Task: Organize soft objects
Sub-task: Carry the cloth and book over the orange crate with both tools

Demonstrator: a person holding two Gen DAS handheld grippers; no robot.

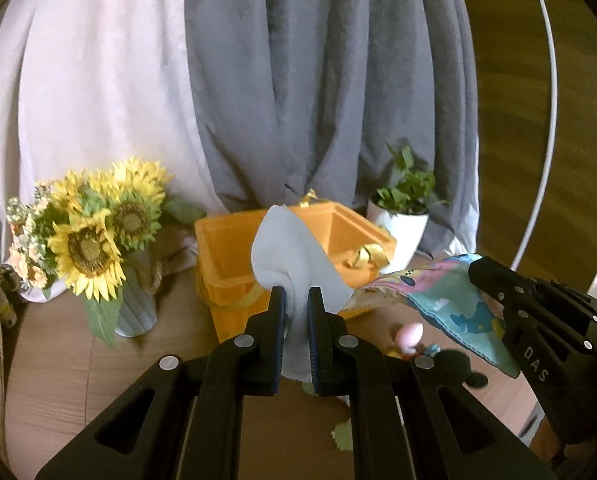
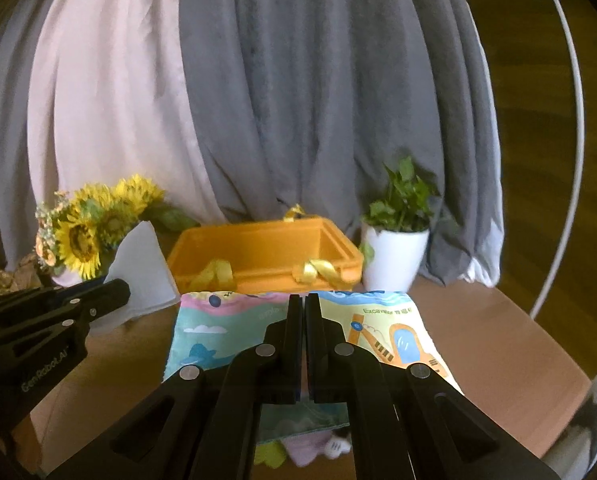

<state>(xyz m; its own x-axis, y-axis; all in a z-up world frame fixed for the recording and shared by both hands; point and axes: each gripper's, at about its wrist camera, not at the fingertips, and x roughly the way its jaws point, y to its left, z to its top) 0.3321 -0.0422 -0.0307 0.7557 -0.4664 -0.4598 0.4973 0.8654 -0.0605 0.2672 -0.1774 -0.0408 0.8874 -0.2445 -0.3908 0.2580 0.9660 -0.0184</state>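
Observation:
My left gripper (image 1: 297, 300) is shut on a white cloth (image 1: 288, 252) that bunches up between its fingers, held above the table in front of the orange box (image 1: 226, 248). In the right wrist view that white cloth (image 2: 142, 272) shows at the left beside the left gripper's body. My right gripper (image 2: 303, 304) is shut on a colourful printed cloth book (image 2: 398, 332) with clouds and an excavator picture, lifted off the table before the orange box (image 2: 258, 252). The same book (image 1: 442, 296) hangs at the right in the left wrist view. Small plush toys (image 2: 310, 446) lie under it.
A sunflower bouquet in a vase (image 1: 94, 248) stands left of the box, and a white pot with a green plant (image 1: 402, 224) stands to its right. Grey and pink curtains (image 1: 298, 80) hang behind. Small toys (image 1: 412, 338) lie on the wooden table (image 1: 78, 360).

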